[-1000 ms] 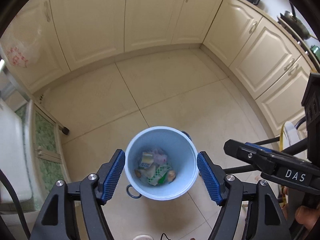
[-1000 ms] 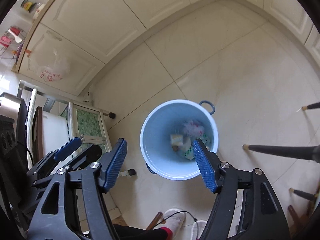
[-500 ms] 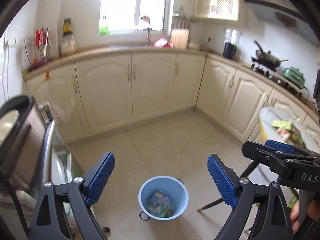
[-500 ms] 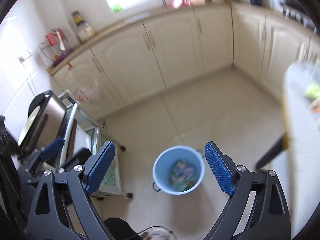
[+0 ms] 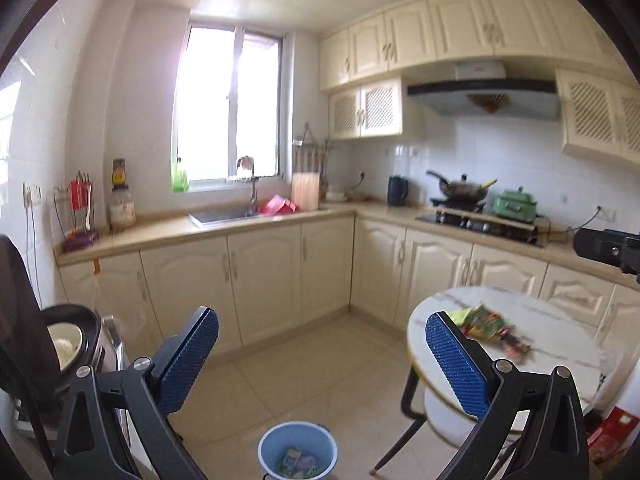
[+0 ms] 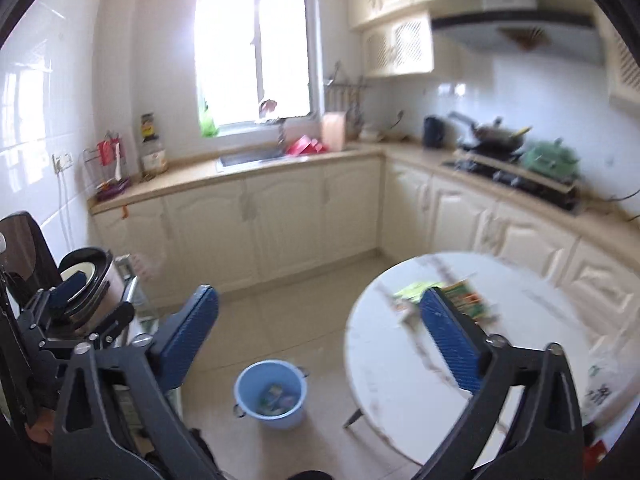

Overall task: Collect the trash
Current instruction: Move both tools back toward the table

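Both tongs opening, jaws spread wide, nothing between the pads: left tongs (image 5: 322, 354) and right tongs (image 6: 320, 330) alike empty.

Wrappers (image 5: 490, 326) ahead and to the right of the left tongs, lying loose on the round worktop (image 5: 560, 344); just past the right pad of the right tongs in the other view (image 6: 460, 300). A yellow-green piece (image 6: 414, 290) nearest, printed packets touching or overlapping it beyond (blur hides exactly how many). Bin (image 5: 298, 454) on the floor, below and between the left pads; below and slightly left of centre for the right tongs (image 6: 271, 394), with some trash already inside.

Likely very light, thin, soft film or foil: no stiffness to speak of, prone to crumple, slide on the smooth marble-look top and flutter when lifted. Not fragile, so a firm squeeze does no harm. Slippery surface, hence a risk of skating away if pushed from one side only.

Best taken from above, pads straddling a raised fold or free edge, closing fully down to pinch (flat sheets offer nothing to bite on). Where pieces overlap, pinching at the overlap may carry two at once. Worth pressing lightly against the worktop while closing.
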